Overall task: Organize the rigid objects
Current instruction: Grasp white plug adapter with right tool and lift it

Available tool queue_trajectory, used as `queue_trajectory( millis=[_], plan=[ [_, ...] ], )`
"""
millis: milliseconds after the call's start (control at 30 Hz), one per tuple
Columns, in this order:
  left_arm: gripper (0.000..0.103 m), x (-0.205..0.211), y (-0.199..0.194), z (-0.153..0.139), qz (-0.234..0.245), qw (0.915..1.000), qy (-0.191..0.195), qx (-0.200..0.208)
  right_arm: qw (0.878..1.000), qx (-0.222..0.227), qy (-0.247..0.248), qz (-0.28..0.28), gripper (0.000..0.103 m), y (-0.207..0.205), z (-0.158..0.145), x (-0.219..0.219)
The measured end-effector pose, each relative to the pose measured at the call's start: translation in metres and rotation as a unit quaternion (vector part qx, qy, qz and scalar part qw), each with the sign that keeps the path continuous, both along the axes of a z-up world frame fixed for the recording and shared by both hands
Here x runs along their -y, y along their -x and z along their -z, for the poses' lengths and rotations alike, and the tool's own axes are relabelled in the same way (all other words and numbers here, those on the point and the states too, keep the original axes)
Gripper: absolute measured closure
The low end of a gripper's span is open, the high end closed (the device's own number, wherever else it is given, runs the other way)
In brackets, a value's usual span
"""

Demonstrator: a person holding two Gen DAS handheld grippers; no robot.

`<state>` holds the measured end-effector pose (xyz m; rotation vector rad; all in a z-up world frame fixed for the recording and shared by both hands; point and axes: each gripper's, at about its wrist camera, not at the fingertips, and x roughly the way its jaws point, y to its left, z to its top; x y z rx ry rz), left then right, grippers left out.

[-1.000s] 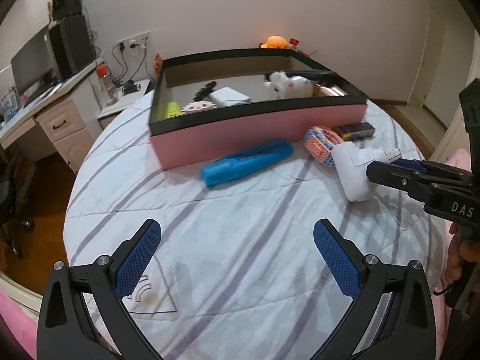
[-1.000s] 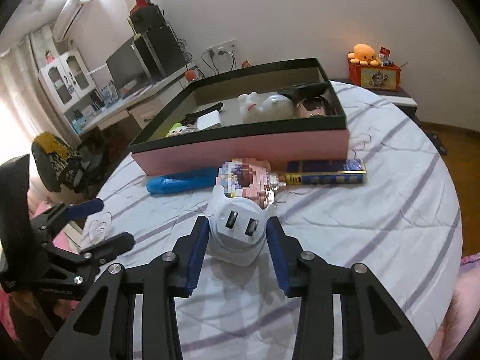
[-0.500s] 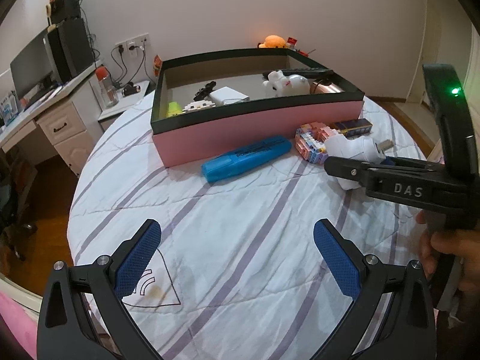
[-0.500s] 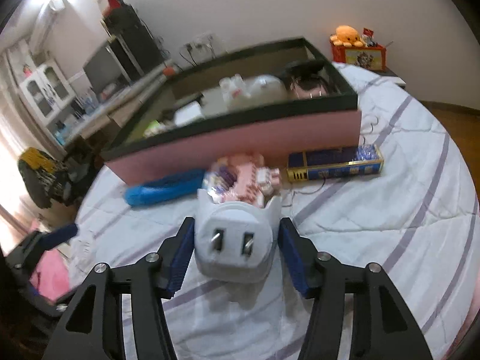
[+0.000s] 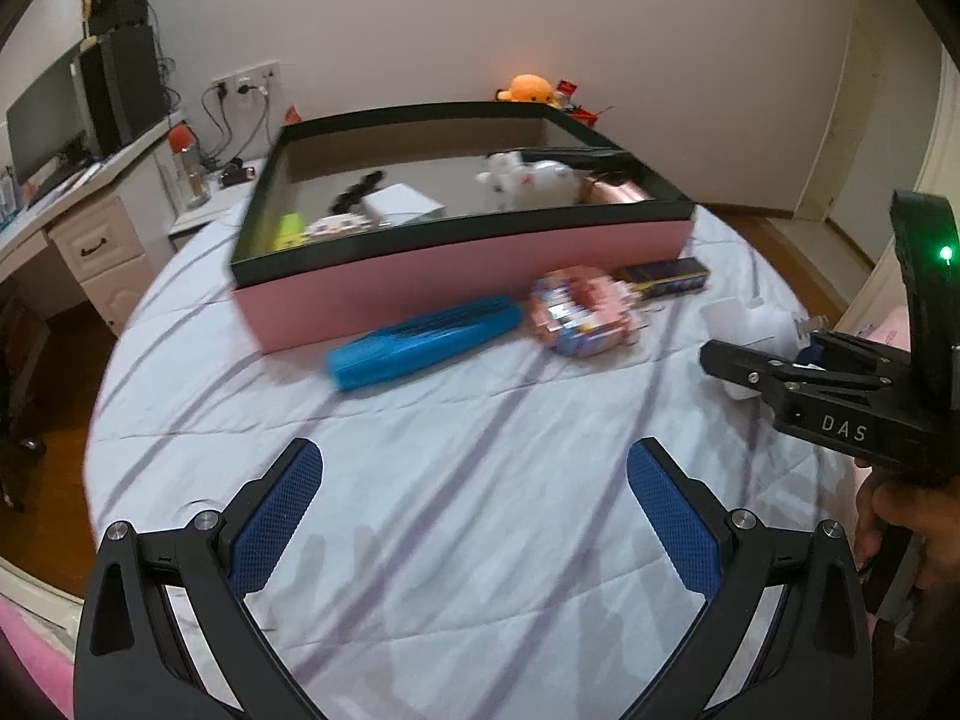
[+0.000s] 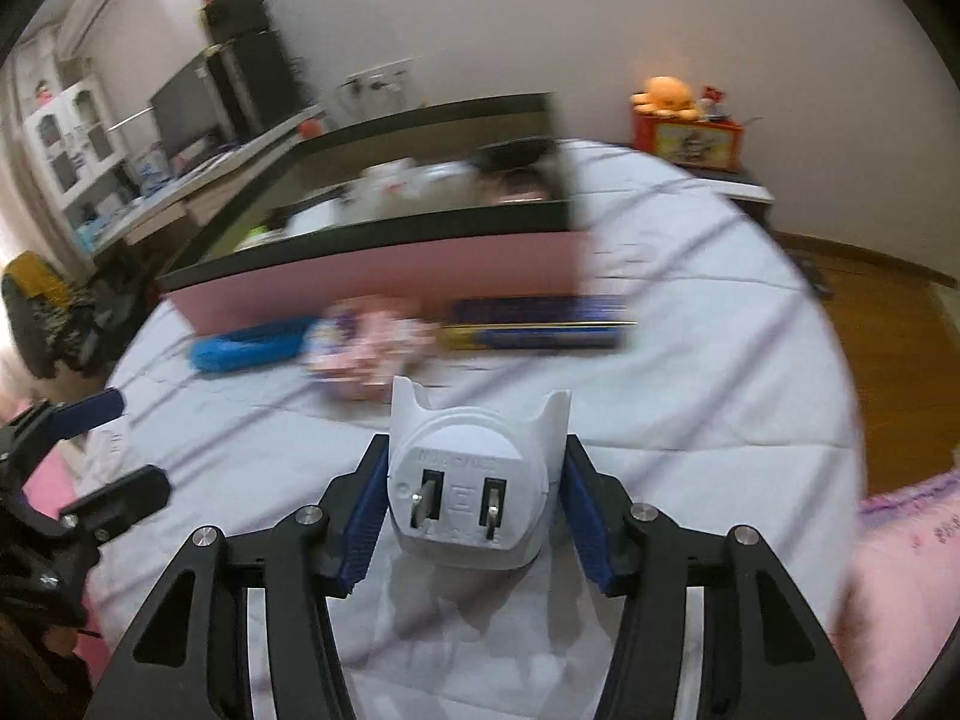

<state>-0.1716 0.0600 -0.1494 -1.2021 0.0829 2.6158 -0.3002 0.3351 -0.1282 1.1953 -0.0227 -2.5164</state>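
The right gripper (image 6: 474, 504) has a white plug adapter (image 6: 471, 480) between its two blue pads. The left pad presses on the adapter's side, and the right pad looks like it is touching too, so the gripper is clamped on the adapter. The adapter's two metal prongs face the camera. It sits just above the bed (image 6: 690, 360), which has a white sheet with purple stripes.

The left gripper (image 5: 474, 516) is wide apart, with nothing between its pads. It hangs over a bare part of the bed sheet. In the left view, the right gripper (image 5: 750, 360) shows at the right edge, with a person's hand (image 5: 900, 516) holding its handle.

Farther back on the bed stands a big box (image 5: 456, 282) with pink sides and a dark rim. Inside it lie a white plush toy (image 5: 528, 183), a small white box (image 5: 405, 204) and some other small things that are too blurry to name.

In front of the pink box, three things lie in a row on the sheet. A blue case (image 5: 426, 339) is on the left. A pink block toy (image 5: 582, 312) is in the middle, touching or almost touching the case. A dark blue flat box (image 5: 666, 276) with a yellow edge is on the right, close to the pink wall.

An orange plush toy (image 6: 663, 93) sits on a red box (image 6: 690, 141) beyond the bed.
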Motion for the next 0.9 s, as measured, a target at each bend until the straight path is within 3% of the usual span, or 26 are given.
queue_trajectory(
  millis=[133,367,667,833,900],
  plan=[
    [0.000,-0.027,0.013,0.001,0.005,0.9998,-0.013,0.010,1.000,0.000,0.003,0.022,0.048,0.007,0.001,-0.031],
    [0.000,-0.063,0.044,0.020,-0.020,0.9984,-0.016,0.051,1.000,-0.004,0.013,0.008,0.048,0.014,0.009,-0.036],
    [0.001,-0.059,0.069,0.035,-0.086,0.9948,-0.016,0.053,0.999,-0.023,0.034,-0.008,0.048,0.018,0.012,-0.038],
    [0.000,-0.077,0.073,0.040,-0.082,0.9950,0.025,0.051,0.999,-0.029,0.037,-0.013,0.047,0.019,0.013,-0.037],
    [0.000,-0.078,0.072,0.039,-0.090,0.9944,0.025,0.049,0.999,-0.031,0.029,-0.014,0.047,0.018,0.013,-0.035]
  ],
)
